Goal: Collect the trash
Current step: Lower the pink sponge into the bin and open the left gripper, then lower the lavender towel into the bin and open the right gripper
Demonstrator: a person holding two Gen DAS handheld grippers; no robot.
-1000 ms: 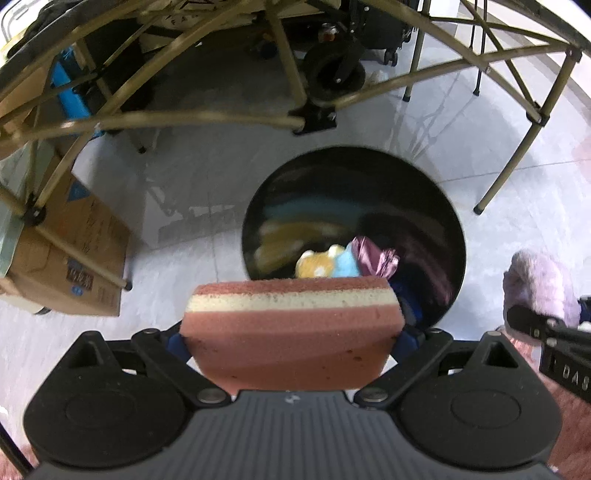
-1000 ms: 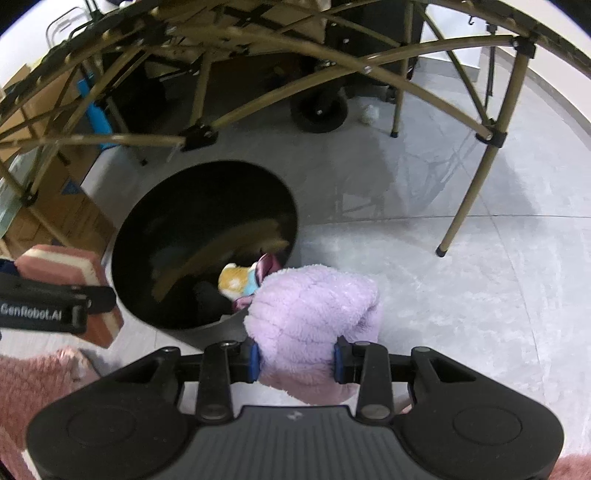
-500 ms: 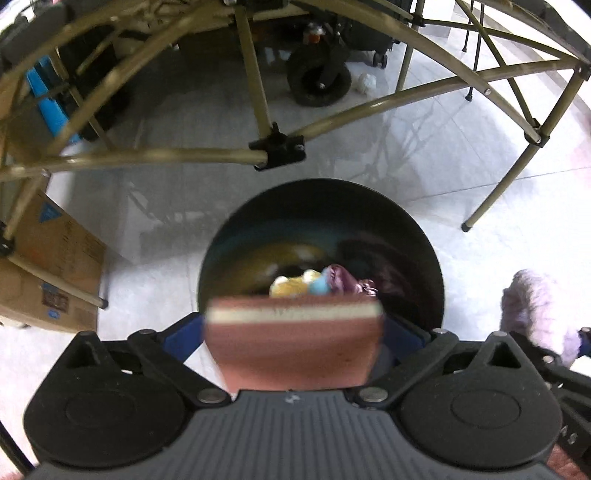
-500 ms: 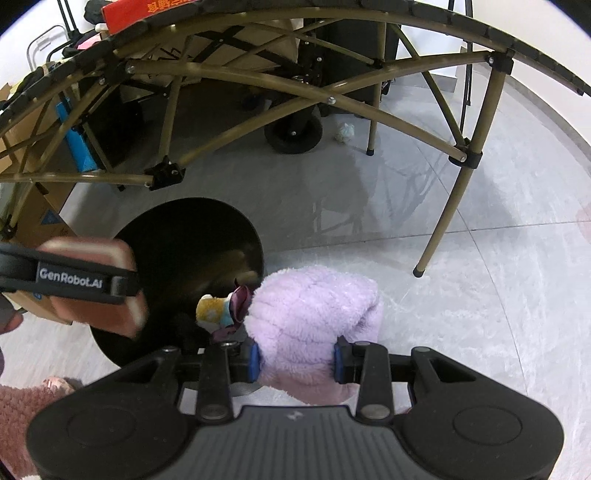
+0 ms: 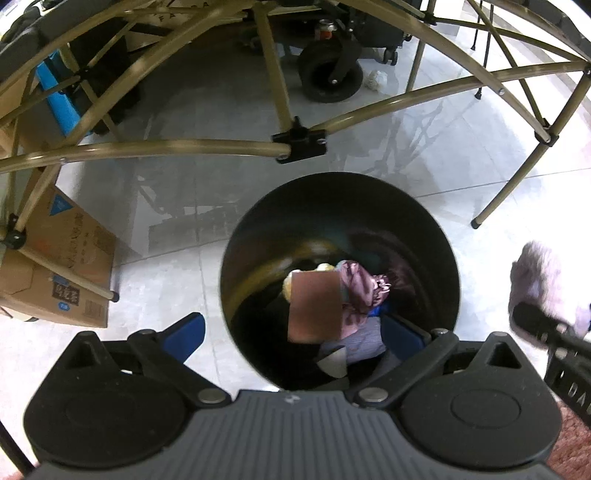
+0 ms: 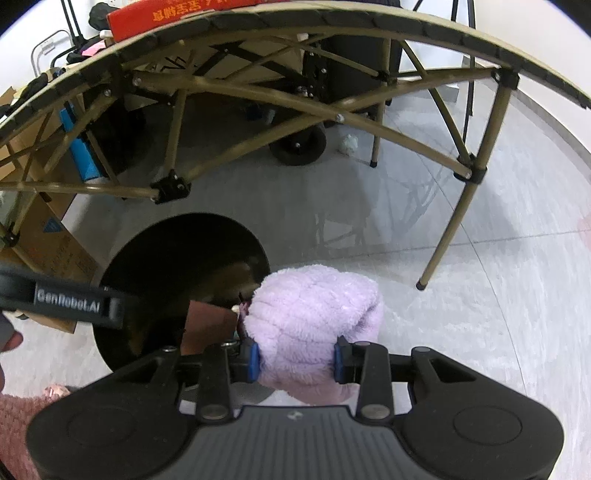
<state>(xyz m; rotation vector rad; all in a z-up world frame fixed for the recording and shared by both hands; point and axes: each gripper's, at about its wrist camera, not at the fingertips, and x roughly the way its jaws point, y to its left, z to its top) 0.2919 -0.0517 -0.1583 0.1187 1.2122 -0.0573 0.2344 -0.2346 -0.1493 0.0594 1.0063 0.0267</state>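
Your left tongs (image 5: 291,332) stand spread wide over the black bin (image 5: 439,236), with nothing between the blue pads (image 5: 184,332); the reddish-brown sponge (image 5: 314,306) shows blurred inside the bin's mouth, clear of both pads, against the crumpled purple wrapper (image 5: 360,288) and a yellow scrap (image 5: 325,267) at its 12 o'clock. Only this left view looks straight down into the bin, so it alone shows you that litter (and a pale grey piece (image 5: 356,341) at the sponge's 5 o'clock). At 3 o'clock of the bin the same view catches just a blurred edge of the lilac fluffy cloth (image 5: 535,280). Your right view gives you the cloth (image 6: 314,325) in full: your right tongs (image 6: 295,358) are pinching it, pads (image 6: 254,356) pressed into its sides, and it hangs beside the bin's rim (image 6: 184,218) at the bin's 4 o'clock, over the grey floor (image 6: 480,295). From there the bin's inside is mostly dark, with only a corner of the sponge (image 6: 208,325) showing. The right view also shows what the left crops: the folding worktop (image 6: 332,22) with its tan frame (image 6: 258,92), a red box (image 6: 177,14) on top at 11 o'clock, and a cardboard box (image 6: 51,243) at the bin's 9 o'clock.
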